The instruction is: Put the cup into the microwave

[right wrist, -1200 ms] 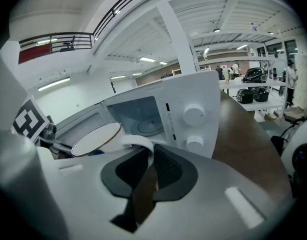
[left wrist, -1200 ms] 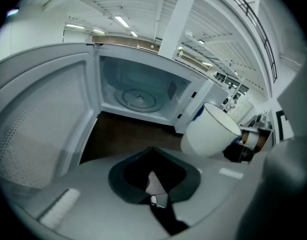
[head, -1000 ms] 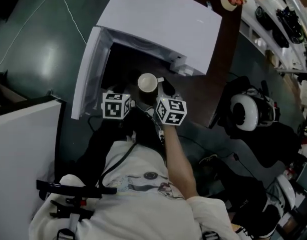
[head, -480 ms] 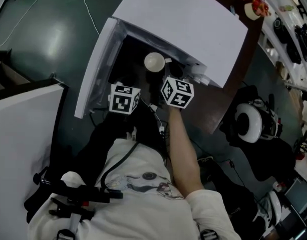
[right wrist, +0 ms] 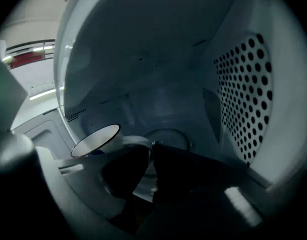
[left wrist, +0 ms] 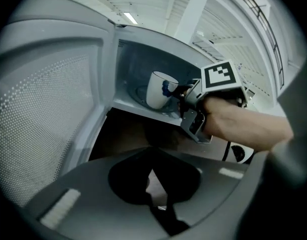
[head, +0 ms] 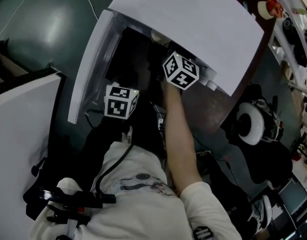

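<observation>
One worry: right gripper is pinching cup by its handle, cup at 9 o'clock, risking twisting loose; left gripper is clenching nothing.

Dim, bluish pictures throughout. Both gripper views bulge fisheye-like, with black vignetted corners. Ceiling strip lights glare softly, while the microwave interior sits shadowed and slightly blurred.

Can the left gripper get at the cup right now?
Probably yes: microwave door stands open, the cup is in plain line of sight, and the right gripper holds only its handle side.
</observation>
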The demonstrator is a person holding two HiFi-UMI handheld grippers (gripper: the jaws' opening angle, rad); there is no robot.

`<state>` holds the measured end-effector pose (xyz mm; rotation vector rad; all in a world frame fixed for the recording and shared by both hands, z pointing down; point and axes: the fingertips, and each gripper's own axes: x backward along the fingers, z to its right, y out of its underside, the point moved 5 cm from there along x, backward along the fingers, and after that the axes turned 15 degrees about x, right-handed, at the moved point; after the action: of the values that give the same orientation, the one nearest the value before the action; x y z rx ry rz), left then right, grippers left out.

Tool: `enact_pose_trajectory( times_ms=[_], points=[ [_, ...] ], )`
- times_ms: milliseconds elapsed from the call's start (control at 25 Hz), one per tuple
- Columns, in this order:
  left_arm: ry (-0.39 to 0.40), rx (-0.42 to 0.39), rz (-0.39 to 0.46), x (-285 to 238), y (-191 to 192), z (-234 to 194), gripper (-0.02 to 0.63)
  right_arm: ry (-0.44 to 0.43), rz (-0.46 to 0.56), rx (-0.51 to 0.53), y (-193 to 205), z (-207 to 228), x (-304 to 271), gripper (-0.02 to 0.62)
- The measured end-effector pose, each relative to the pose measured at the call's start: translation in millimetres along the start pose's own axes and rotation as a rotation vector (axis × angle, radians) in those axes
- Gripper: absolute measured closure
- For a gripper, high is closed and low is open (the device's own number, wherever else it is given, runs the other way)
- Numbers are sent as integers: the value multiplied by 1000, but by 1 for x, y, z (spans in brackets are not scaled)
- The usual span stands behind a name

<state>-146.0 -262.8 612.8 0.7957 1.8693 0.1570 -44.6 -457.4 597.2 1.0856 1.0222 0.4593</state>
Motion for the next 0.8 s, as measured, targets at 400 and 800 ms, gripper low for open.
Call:
enact_pose_trajectory(
  times_ms=[400, 800],
  points=[
    [34, -5, 12, -6, -20, 10, 607, 156, 20, -63, -1, 18, -11, 557],
    [21, -5, 0, -3, -14, 6, 607, 304, 24, -133, 3, 31, -18, 560]
  ],
)
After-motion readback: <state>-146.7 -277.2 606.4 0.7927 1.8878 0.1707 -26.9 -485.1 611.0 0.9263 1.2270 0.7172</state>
